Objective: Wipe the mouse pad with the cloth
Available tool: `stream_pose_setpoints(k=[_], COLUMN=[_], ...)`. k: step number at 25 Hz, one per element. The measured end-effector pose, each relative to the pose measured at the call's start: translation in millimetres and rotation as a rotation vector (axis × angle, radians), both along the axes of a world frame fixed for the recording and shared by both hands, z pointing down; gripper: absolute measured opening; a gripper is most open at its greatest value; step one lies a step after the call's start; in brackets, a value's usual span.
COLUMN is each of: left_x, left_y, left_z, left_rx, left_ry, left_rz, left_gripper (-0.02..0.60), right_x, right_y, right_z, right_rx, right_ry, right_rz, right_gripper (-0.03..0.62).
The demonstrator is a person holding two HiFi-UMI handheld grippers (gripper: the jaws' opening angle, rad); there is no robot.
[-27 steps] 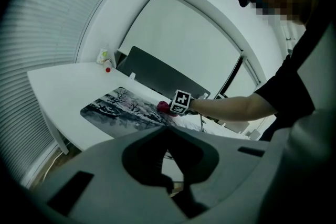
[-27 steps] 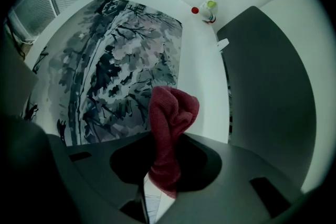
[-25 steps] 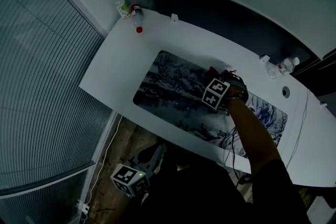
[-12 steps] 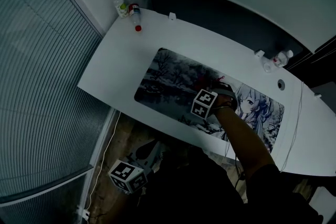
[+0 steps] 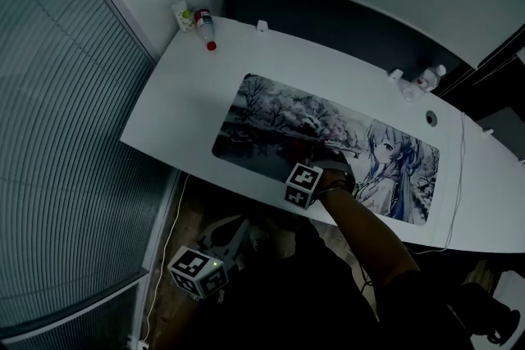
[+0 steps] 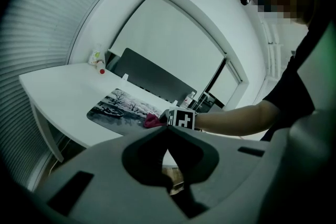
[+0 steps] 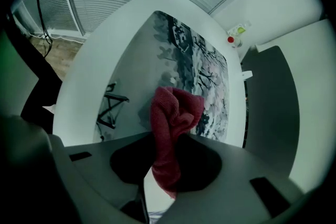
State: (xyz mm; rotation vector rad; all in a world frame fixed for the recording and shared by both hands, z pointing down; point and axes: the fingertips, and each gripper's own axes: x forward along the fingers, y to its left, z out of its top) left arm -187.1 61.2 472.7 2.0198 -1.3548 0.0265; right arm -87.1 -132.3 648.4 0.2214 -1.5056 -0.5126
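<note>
**So, mid-wipe on the mouse pad, right hand doing all the work**

Watching from the side, my read is that the wiping step is under way. The right gripper (image 7: 165, 136) has its jaws clamped on the red cloth (image 7: 173, 113). The bunched end sticks out past the jaws and looks to be down on the mouse pad (image 5: 271, 119), close to the pad's near edge and roughly at its middle. The pad itself lies flat on the white desk (image 5: 180, 94), printed side up.

The left gripper (image 6: 168, 134) is out of it. Its jaws are pressed together with nothing between them, and it hangs low beside the desk, below the tabletop.

For the next move, I'd guess it needs steady downward pressure so the cloth drags rather than skips. After that, sweeps along the length of the pad should cover both ends. The cloth is wadded, not flat, so each pass will only cover a narrow strip.

Container-wise, 2 sit at the far left corner: a white bottle (image 5: 178, 11) standing, and a red-capped bottle (image 5: 207, 29) just beside it. 1 more clear bottle (image 5: 428, 79) is at the far right edge. All 3 are well apart from the pad, and I can't tell what's in any of them.
</note>
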Motion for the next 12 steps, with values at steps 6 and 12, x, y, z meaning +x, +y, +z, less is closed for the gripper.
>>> stream_pose_setpoints(k=[6,12], left_x=[-7.7,-9.6], left_y=[4.7,5.6], left_z=[-3.5,-7.5], left_rx=[0.013,0.033], left_ry=[-0.006,0.000], left_rz=[0.055,0.092], left_gripper=[0.006,0.006], right_x=[-8.0,-16.5], right_y=[40.3,71.2], right_z=[-1.2,-0.2], right_rx=[-0.028,-0.046], right_ry=[-0.022,-0.040], right_rz=[0.036,0.042], right_gripper=[0.111,0.111])
